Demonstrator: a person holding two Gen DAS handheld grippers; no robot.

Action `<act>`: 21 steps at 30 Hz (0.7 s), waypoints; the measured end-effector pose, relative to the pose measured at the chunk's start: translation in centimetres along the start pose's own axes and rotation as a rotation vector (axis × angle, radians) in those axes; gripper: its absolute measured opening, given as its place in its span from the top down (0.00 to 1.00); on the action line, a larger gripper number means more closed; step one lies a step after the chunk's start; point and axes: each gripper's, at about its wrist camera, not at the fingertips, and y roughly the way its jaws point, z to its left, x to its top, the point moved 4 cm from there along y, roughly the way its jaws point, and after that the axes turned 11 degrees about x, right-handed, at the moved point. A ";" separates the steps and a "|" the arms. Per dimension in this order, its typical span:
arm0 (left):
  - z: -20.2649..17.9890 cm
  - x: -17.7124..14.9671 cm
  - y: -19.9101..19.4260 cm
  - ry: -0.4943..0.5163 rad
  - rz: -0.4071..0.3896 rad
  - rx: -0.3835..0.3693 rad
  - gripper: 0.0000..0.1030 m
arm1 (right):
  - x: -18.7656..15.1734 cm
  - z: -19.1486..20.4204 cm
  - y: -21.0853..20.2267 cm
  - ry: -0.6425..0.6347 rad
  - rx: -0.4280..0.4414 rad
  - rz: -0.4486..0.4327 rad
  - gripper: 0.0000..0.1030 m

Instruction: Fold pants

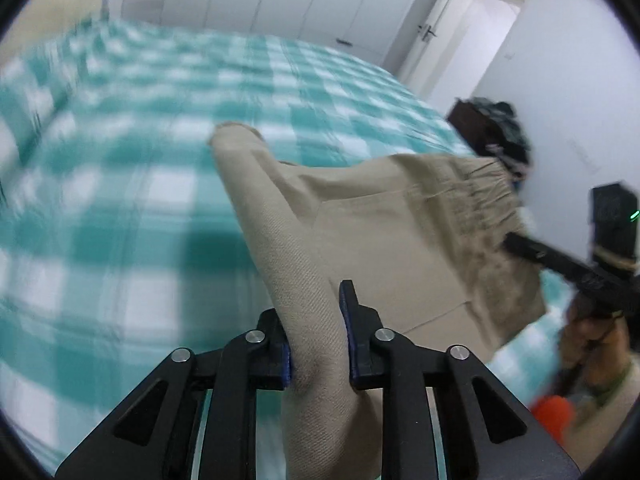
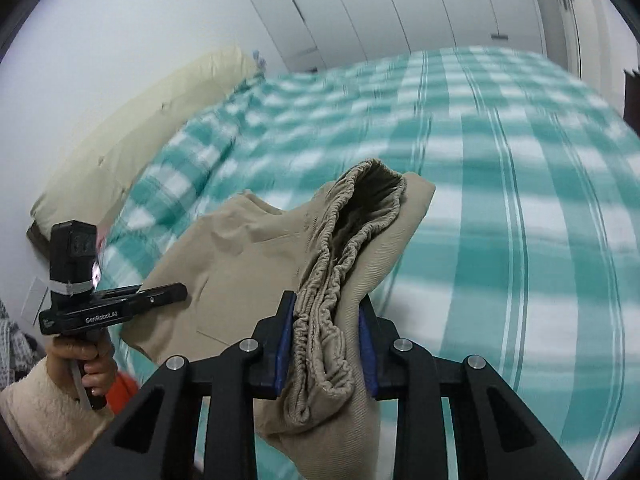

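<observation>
Both grippers are clamped on the beige twill pants point(image 1: 384, 232) above the blurry teal checked bed point(image 1: 120, 200): left gripper point(image 1: 318, 344) pinches leg fabric between its fingers, right gripper point(image 2: 326, 344) the gathered waistband; hems are cut off below.

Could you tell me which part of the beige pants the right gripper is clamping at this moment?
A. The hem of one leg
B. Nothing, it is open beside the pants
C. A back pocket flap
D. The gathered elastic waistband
D: in the right wrist view, the right gripper has its blue-padded fingers closed on the ruffled elastic waistband of the pants, held above the checked bed cover.
</observation>
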 end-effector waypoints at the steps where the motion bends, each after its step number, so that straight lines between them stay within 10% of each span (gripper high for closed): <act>1: 0.2 0.8 1.5 0.039 -0.018 0.095 0.64 | 1.1 -0.6 0.3 -0.007 -0.004 -0.016 0.71; 3: 1.0 0.5 3.2 0.081 -0.034 0.233 0.30 | 3.0 -2.8 2.0 -0.001 -0.049 -0.013 0.64; 5: 1.7 -1.4 3.8 0.115 -0.032 0.335 0.25 | 3.3 -5.7 2.9 0.010 -0.191 0.033 0.36; 10: 1.4 -8.3 2.3 0.200 -0.022 0.479 0.12 | -1.0 -8.7 0.5 0.009 -0.368 0.047 0.03; 15: -0.6 -9.9 -2.8 0.151 -0.083 0.672 0.03 | -6.7 -6.5 -2.0 -0.028 -0.441 0.072 0.02; 21: -1.8 -10.8 -7.7 0.061 -0.027 0.591 0.03 | -9.0 1.5 -4.3 -0.045 -0.336 0.013 0.01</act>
